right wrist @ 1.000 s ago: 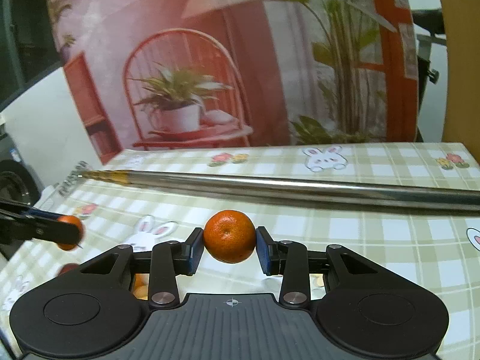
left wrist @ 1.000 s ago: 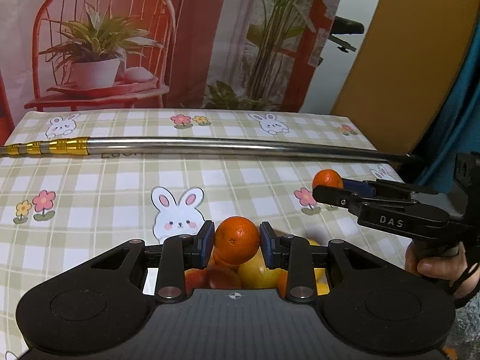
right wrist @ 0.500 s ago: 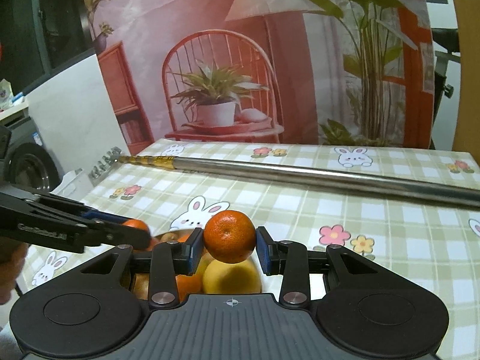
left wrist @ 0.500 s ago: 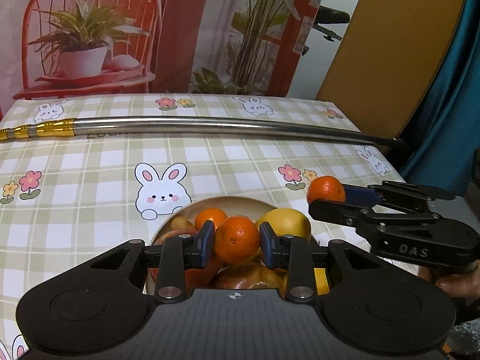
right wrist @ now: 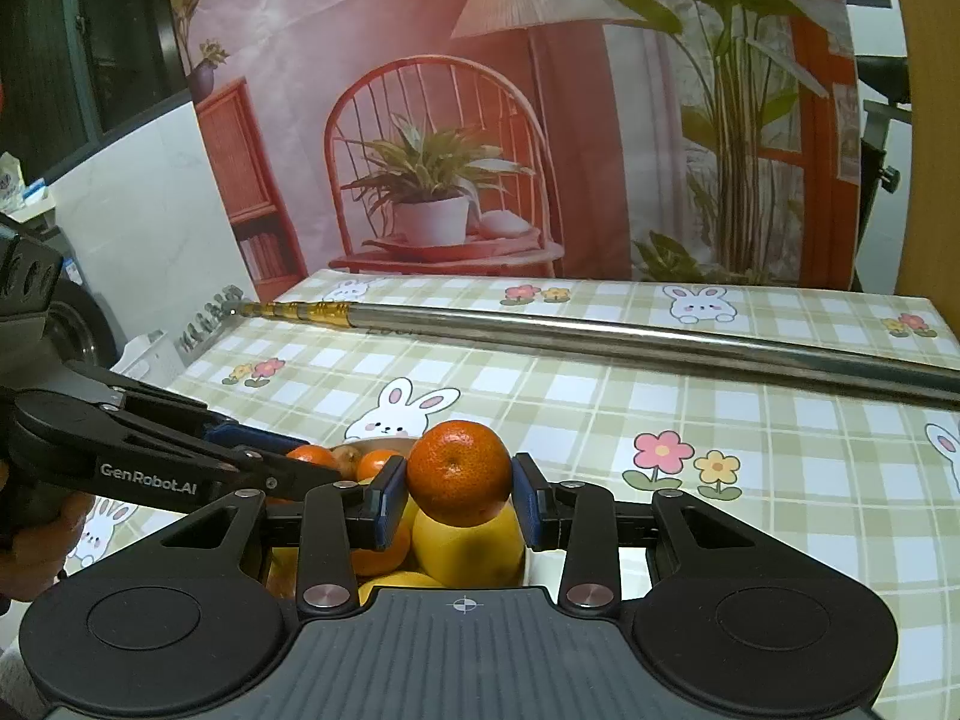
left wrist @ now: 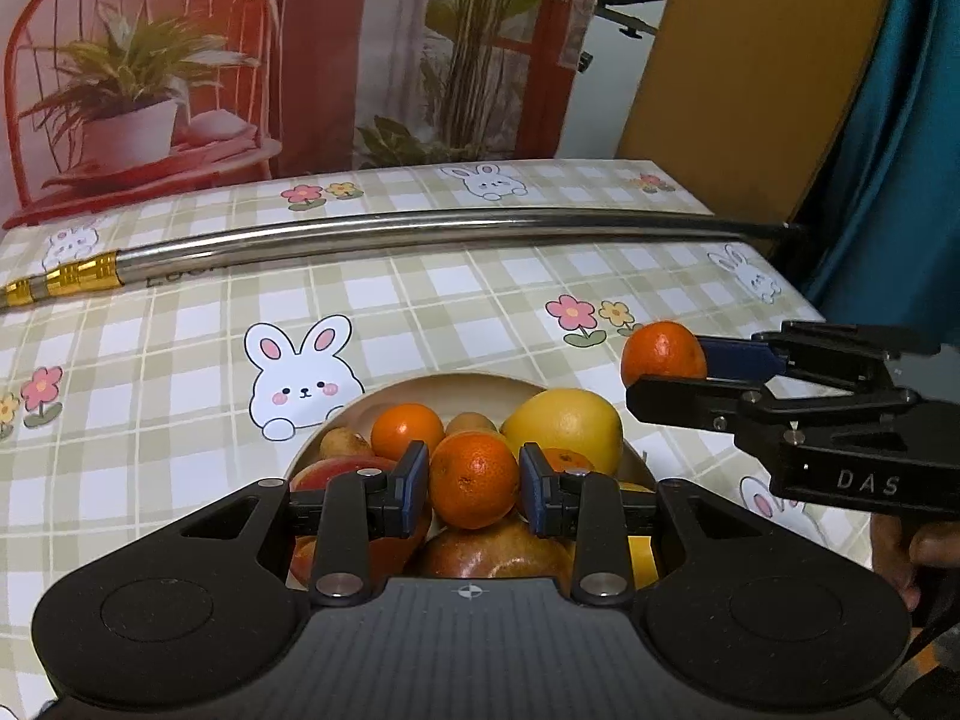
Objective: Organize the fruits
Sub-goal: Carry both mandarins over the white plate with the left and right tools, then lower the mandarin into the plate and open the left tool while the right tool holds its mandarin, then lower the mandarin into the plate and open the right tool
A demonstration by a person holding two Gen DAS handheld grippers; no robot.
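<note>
Currently both claws, left gripper (left wrist: 474,480) and right gripper (right wrist: 459,483), are each pinching a mandarin at frame centre over the heaped bowl (left wrist: 420,387); dropped fruit risks rolling off.

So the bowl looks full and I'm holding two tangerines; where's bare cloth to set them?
Bare cloth lies between the steel pole and the bowl, and right of it by the flower print. The bowl itself is heaped.

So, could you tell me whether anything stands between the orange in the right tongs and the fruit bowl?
Nothing visible does. The right tongs hold their orange clear above the yellow fruit in the bowl; only piled fruit lies below.
</note>
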